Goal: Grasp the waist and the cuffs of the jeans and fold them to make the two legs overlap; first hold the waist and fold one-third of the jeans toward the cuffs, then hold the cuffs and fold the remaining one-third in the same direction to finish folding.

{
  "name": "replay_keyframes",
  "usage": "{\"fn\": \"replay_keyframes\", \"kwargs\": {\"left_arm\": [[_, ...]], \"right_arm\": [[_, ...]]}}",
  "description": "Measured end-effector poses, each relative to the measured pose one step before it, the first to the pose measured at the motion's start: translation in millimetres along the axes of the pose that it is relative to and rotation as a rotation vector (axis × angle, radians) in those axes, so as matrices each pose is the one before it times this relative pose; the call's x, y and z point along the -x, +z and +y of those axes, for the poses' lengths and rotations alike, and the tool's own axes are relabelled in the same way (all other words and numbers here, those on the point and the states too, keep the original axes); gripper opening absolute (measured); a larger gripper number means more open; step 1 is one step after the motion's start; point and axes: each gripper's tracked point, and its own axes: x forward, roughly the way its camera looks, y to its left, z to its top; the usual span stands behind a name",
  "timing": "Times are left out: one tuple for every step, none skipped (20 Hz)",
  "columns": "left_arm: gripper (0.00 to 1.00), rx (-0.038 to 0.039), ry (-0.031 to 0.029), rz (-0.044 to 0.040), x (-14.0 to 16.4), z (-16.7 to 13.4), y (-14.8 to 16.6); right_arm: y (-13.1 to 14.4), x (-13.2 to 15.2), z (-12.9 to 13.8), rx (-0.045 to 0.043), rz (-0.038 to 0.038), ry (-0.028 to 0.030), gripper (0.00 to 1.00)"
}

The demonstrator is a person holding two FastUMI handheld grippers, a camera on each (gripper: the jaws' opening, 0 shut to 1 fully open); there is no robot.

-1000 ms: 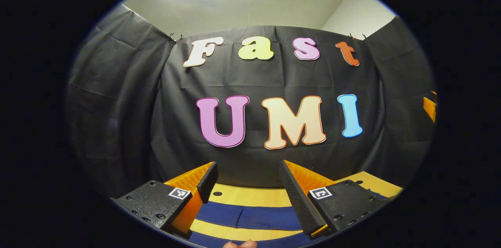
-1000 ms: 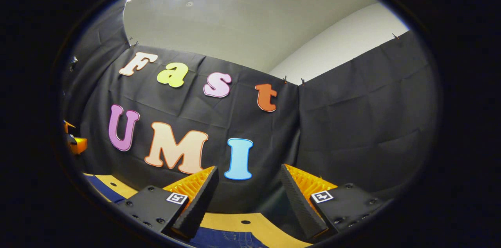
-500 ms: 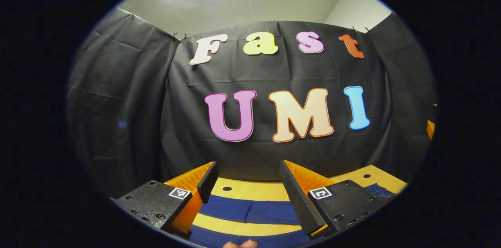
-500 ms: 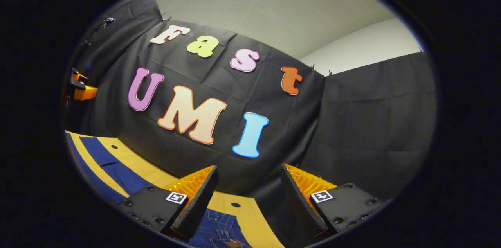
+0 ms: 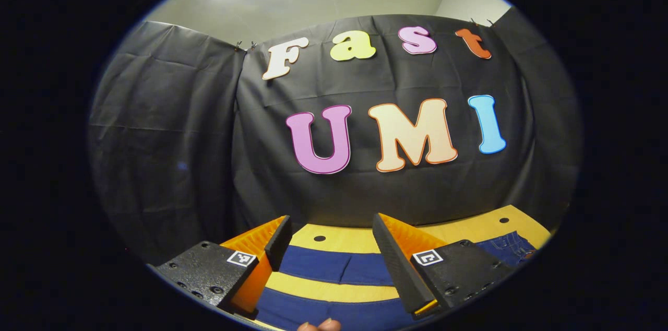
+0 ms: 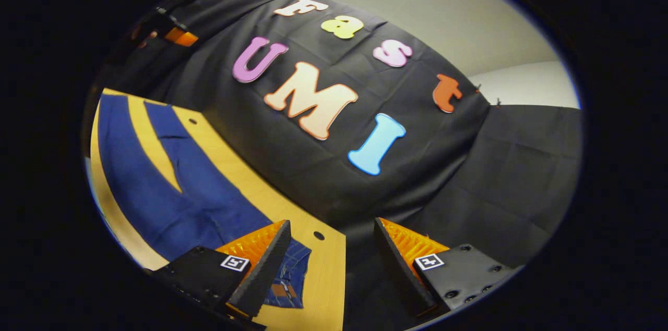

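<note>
Dark blue jeans (image 6: 172,190) lie flat on the wooden table (image 6: 323,273), the two legs spread apart and running away to the upper left. The waist end (image 6: 289,273) with its brown patch sits just behind my right gripper's left finger. My right gripper (image 6: 331,226) hangs open above the table's corner, holding nothing. In the left gripper view the two legs (image 5: 334,266) cross as blue bands below my left gripper (image 5: 330,221), which is open and apart from the cloth. The waist (image 5: 509,247) shows at the right there.
The black cloth wall (image 6: 417,174) stands close behind the table's far edge. The other gripper (image 6: 175,34) shows far off at the upper left of the right gripper view. A person's fingertips (image 5: 318,326) peek in at the bottom of the left gripper view.
The right gripper has rolled and dipped toward the table, bringing much more of the jeans into view. The left gripper has tilted down slightly. Both stay open.
</note>
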Motion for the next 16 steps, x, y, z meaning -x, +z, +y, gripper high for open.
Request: {"fn": "replay_keyframes", "kwargs": {"left_arm": [[0.93,-0.00244,0.01066,0.01651,3.41,-2.45,-6.68],[0.93,-0.00086,0.00692,0.01872,4.82,-3.12,-8.27],[0.94,0.00067,0.00093,0.01264,4.68,-2.51,-4.95],[0.94,-0.00345,0.00029,0.00418,4.19,-2.05,-2.61],[0.93,-0.00896,0.00376,-0.00383,2.7,0.15,-1.59],[0.93,-0.01511,0.00522,-0.00437,2.06,0.59,-2.82],[0.93,-0.01818,0.00788,0.00058,1.54,1.51,-5.61],[0.93,-0.01638,0.00895,0.01162,1.48,2.06,-6.3],[0.93,-0.00902,0.00749,0.01481,3.46,2.22,-6.68],[0.93,0.00248,0.00844,0.01304,2.73,2.0,-4.47],[0.93,0.00926,0.01026,0.01332,2.47,1.9,-3.55],[0.93,0.01327,0.00766,0.0152,0.31,1.54,-3.92],[0.93,0.01154,0.00651,0.01648,1.69,1.44,-5.53],[0.93,0.00742,0.00817,0.01233,0.18,1.9,-2.59],[0.94,0.00213,0.00902,0.00772,0.89,2.38,-1.63],[0.94,-0.003,0.00965,0.00218,1.08,3.23,-0.62]], "right_arm": [[-13.69,-2.45,3.21,0.00785,0.02344,0.03088,0.99],[-11.38,-1.78,2.39,0.01431,0.01768,0.02599,0.99],[-11.88,-0.45,3.68,0.0291,0.01136,0.02314,0.99],[-10.93,-0.85,4.19,0.04227,0.00854,0.02366,0.99],[-9.64,-0.56,8.57,0.04288,0.00704,0.03307,0.99],[-10.47,-1.25,10.08,0.0349,0.0132,0.03656,0.99],[-13.5,-0.56,10.53,0.0277,0.01634,0.03752,0.99],[-12.04,-0.55,12.91,0.02649,0.02144,0.03622,0.99],[-11.87,0.6,14.86,0.03264,0.01822,0.03645,0.99],[-8.6,2.06,12.67,0.03834,0.01292,0.03336,0.96],[-8.84,-0.49,10.21,0.03963,0.01169,0.03669,0.99],[-8.6,-3.75,11.88,0.03708,0.01563,0.04174,0.99],[-8.79,-9.5,14.39,0.0304,0.0158,0.04266,1.0],[-6.26,-7.65,11.18,0.01816,0.02663,0.04612,0.99],[-6.5,-5.94,5.38,0.00644,0.02044,0.03733,0.99],[-0.23,-4.62,1.76,0.00839,0.0096,0.0217,0.99]]}}
